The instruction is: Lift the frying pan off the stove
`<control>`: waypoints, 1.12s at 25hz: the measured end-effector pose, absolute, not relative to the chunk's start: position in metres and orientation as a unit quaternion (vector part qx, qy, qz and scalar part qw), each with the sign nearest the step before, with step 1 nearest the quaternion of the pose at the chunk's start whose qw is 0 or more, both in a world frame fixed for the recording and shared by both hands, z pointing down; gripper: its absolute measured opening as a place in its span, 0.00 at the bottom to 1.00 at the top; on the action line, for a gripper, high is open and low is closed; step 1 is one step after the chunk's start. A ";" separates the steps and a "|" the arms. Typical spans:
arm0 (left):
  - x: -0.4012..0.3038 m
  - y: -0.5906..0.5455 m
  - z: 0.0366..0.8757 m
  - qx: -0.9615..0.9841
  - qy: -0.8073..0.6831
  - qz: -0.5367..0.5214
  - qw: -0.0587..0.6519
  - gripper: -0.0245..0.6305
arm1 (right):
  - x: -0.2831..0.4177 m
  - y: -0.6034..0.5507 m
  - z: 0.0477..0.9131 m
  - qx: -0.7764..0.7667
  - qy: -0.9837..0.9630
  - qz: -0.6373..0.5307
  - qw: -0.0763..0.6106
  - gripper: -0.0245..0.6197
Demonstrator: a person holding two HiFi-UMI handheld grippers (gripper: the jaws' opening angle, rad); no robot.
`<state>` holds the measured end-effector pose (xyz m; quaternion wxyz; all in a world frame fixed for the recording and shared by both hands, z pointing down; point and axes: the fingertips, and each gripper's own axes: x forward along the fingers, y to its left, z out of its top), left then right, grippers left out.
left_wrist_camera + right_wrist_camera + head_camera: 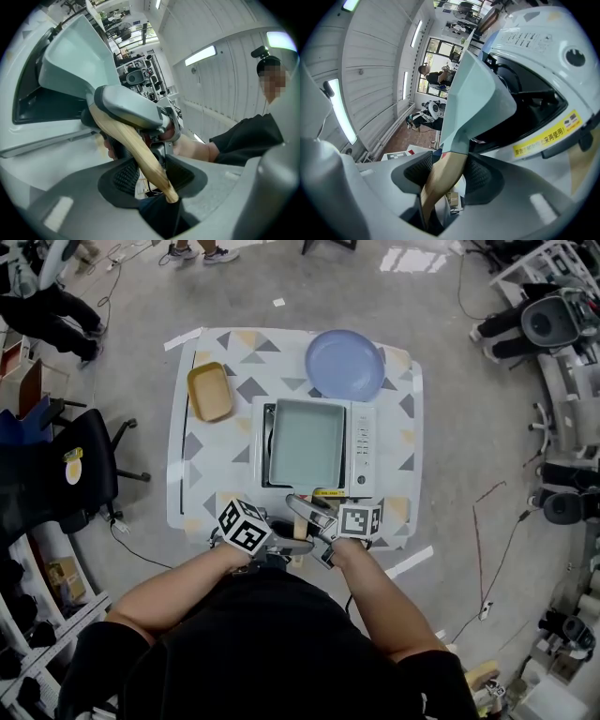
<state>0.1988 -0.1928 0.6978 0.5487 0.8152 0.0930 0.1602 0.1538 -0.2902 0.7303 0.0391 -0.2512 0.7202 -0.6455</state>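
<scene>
A pale green rectangular frying pan (305, 442) (75, 61) (473, 93) sits on the white stove (361, 451) (543, 56), its wooden handle (136, 145) (445, 171) pointing toward me. At the table's near edge both grippers meet on that handle. My right gripper (314, 521) (447, 176) comes in from the right, and the handle fills the gap between its pads. My left gripper (286, 542) (154, 176) comes from the left. The thin end of the handle passes between its pads with some gap showing. In the left gripper view, the right gripper's grey finger lies across the handle, above my own pads.
A blue plate (344, 364) lies behind the stove and a yellow tray (210, 391) lies at the back left on the patterned table (187, 474). A black office chair (66, 465) stands left of the table. Cables run over the floor at the right.
</scene>
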 end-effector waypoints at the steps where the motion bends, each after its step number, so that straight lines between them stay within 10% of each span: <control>1: 0.199 -0.192 0.696 0.817 0.094 0.161 0.546 0.30 | 0.155 -0.290 0.727 -0.251 0.722 -0.643 0.042 0.40; 28: 0.205 -0.151 0.614 0.856 0.144 0.184 0.462 0.31 | 0.170 -0.257 0.628 -0.248 0.772 -0.578 0.089 0.40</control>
